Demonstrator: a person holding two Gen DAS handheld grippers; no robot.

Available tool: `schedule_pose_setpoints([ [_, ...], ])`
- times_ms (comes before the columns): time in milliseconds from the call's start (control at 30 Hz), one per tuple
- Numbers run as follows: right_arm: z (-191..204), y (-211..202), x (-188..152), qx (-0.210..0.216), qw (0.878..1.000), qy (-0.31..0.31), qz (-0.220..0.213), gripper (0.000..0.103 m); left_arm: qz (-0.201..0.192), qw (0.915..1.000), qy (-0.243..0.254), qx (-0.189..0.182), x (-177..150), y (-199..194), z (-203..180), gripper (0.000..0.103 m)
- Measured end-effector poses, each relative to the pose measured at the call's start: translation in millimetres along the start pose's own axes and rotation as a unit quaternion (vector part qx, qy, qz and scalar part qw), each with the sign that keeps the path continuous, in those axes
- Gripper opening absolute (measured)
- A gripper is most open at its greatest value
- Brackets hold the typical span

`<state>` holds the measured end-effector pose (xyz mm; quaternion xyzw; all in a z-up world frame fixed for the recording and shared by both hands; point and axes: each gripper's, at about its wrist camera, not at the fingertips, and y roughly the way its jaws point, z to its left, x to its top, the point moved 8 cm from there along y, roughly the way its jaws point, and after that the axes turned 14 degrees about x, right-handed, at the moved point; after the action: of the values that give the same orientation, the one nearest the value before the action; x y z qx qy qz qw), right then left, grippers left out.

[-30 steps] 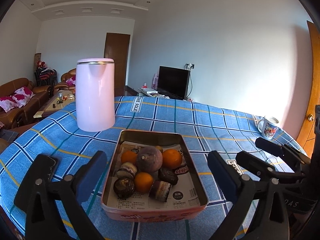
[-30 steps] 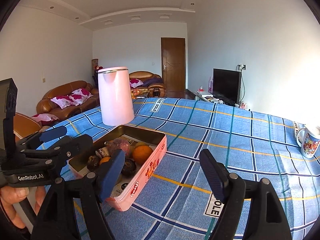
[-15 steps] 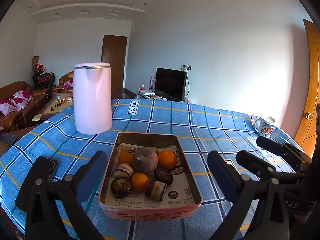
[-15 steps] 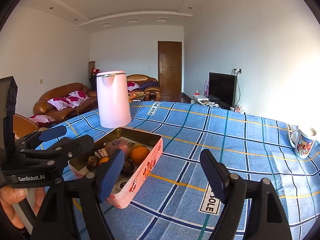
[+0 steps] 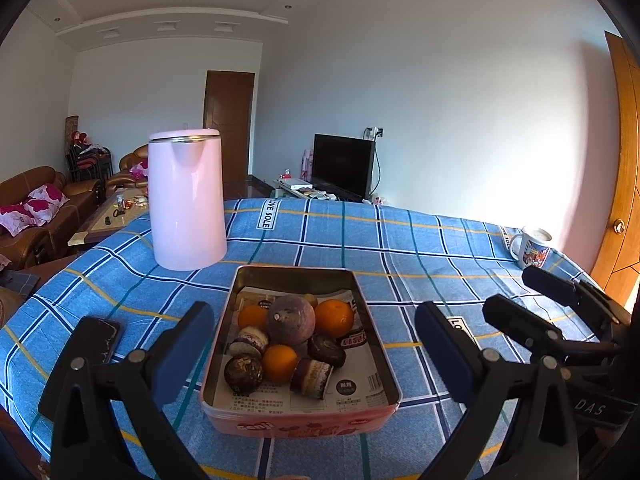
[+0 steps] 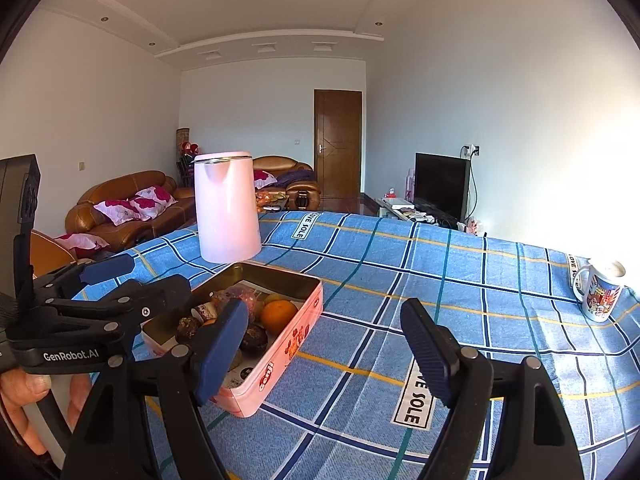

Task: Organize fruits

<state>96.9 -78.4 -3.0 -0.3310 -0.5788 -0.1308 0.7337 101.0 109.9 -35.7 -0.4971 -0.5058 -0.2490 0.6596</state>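
A pink tin (image 5: 300, 426) on the tabletop (image 5: 400, 248) holds oranges (image 5: 334, 318) and dark fruits, its long axis pointing toward the kettle (image 5: 186, 200). Left tool (image 5: 312, 344) and right tool (image 6: 324, 344) both spread, empty.

Tin (image 5: 240, 312): metal, dull gold inner walls, glossy pink printed outside; lined with printed paper (image 5: 352, 390). Tablecloth (image 5: 400, 248): woven checked cloth, matt (slightly wrinkled near left). Kettle (image 5: 186, 200): smooth pink plastic, satin sheen. Mug (image 6: 600, 292) far right: glossy ceramic. Oranges (image 5: 334, 318): pebbled skin.
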Motion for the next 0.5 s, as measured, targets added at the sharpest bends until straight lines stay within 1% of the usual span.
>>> schedule_pose_setpoints([
  [267,-7.2,-4.4,-2.4,-0.005,1.000,0.007,-0.003,0.080,0.002,1.0000,0.001,0.001,0.9,-2.7,-4.8,0.103],
  [500,-10.7,-4.7,-6.0,-0.004,1.000,0.013,-0.001,0.081,-0.009,0.9999,0.010,0.000,3.5,-7.4,-10.3,0.103],
])
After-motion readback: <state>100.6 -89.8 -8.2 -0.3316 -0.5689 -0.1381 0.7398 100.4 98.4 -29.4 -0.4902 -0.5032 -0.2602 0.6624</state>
